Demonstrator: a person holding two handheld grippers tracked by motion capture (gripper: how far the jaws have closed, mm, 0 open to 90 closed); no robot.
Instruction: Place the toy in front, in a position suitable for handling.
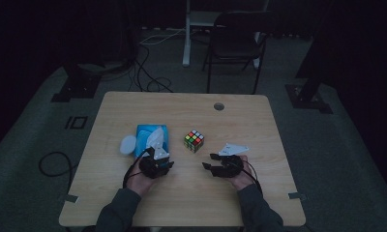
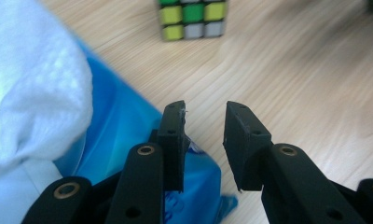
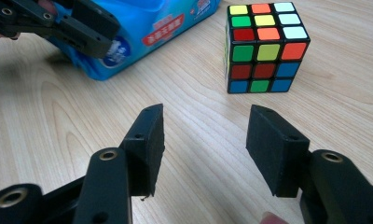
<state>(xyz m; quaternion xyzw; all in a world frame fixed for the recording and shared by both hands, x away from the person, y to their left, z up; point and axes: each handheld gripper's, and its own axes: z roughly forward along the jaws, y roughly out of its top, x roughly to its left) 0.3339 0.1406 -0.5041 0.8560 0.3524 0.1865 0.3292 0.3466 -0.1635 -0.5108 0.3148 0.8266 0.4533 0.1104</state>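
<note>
We are holding the left gripper [image 2: 204, 122], jaws parted and empty, just beside the blue tissue pack [image 2: 114, 135]; the right gripper [image 3: 204, 135], jaws released, is facing the cube [image 3: 264, 46] near that pack on the desk [image 1: 240, 193].

A blue pack of wipes [image 1: 145, 137] lay flat on the wooden table, left of centre, its long side running away from the person. A white wipe [image 1: 156, 138] stood crumpled out of the opening on its top, and a round white lid [image 1: 128, 144] hung open off its left edge. In the right gripper view the pack's side showed a red label with white print [image 3: 163, 32]. In the left gripper view its glossy blue wrapper [image 2: 114, 126] lay beside the puffed white wipe [image 2: 35, 84]. A colour cube [image 1: 194, 140] stood just right of the pack, apart from it, turned corner-on, its faces scrambled in red, green, yellow, orange, blue and white squares.
</note>
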